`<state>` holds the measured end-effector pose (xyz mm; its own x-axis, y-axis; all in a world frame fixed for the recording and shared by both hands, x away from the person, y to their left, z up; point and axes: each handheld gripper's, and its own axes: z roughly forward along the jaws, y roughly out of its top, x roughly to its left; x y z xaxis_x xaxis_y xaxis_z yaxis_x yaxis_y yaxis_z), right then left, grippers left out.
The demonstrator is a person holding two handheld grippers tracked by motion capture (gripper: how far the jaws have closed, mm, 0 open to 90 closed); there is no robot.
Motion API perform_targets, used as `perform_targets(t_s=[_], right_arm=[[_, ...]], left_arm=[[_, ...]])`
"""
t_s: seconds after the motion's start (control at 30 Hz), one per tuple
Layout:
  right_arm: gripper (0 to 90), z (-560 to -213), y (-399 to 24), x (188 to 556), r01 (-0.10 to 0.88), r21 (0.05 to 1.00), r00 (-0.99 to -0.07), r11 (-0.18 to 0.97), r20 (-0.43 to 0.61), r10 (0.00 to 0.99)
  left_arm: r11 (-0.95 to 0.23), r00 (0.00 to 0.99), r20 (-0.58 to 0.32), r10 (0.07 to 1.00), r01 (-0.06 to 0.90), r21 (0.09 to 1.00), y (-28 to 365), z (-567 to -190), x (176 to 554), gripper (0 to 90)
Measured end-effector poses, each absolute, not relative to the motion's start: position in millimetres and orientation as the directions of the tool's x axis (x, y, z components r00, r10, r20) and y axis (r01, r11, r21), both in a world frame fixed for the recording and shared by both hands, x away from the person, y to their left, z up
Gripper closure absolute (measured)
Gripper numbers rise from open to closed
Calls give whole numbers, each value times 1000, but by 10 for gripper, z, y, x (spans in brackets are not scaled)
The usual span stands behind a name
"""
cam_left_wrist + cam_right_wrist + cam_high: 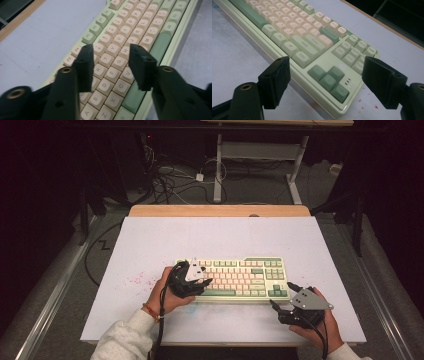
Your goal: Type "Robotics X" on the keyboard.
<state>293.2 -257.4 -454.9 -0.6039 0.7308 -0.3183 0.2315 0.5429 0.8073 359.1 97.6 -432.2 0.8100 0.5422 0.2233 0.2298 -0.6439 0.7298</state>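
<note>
Two grippers, one keyboard on the pale table [150, 245]. Left of centre, the left gripper [200, 281] hovers over the keyboard's [250, 275] left end, black jaws part-open above cream letter keys, nothing between them. The keyboard sits mid-frame: glossy light-green plastic case, rounded cream and green keycaps. Lower right, the right gripper [281, 297] has its jaws wide, empty, near the arrow-key corner.

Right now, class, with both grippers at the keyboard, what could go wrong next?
1. The left gripper hovers open over the letter keys; lowering it could press several keys or snag a keycap.
2. The right gripper straddles the keyboard corner by the arrow keys; closing there could shove it askew across the table.
</note>
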Motion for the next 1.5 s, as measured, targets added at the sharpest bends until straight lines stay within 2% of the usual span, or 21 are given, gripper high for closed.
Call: perform_targets(t_s=[0.3, 0.47, 0.7, 1.0, 1.5], right_arm=[[230, -4549, -2580, 2941, 235, 808, -605, 541, -314, 732], [230, -4549, -2581, 2943, 237, 808, -605, 540, -312, 732], [230, -4546, -2581, 2945, 237, 810, -607, 537, -308, 733], [250, -4541, -2573, 2952, 240, 811, -608, 533, -302, 734], [454, -4429, -2563, 3000, 224, 839, -655, 495, -246, 714]], left_arm=[[-629, 778, 263, 570, 208, 749, 1093, -4353, 3509, 249], [-621, 759, 284, 586, 194, 760, 1179, -4372, 3469, 195], [-647, 737, 333, 588, 181, 741, 1304, -4421, 3377, 184], [-641, 710, 341, 616, 199, 741, 1494, -4476, 3280, 183], [-643, 692, 326, 644, 260, 720, 1752, -4624, 3127, 180]])
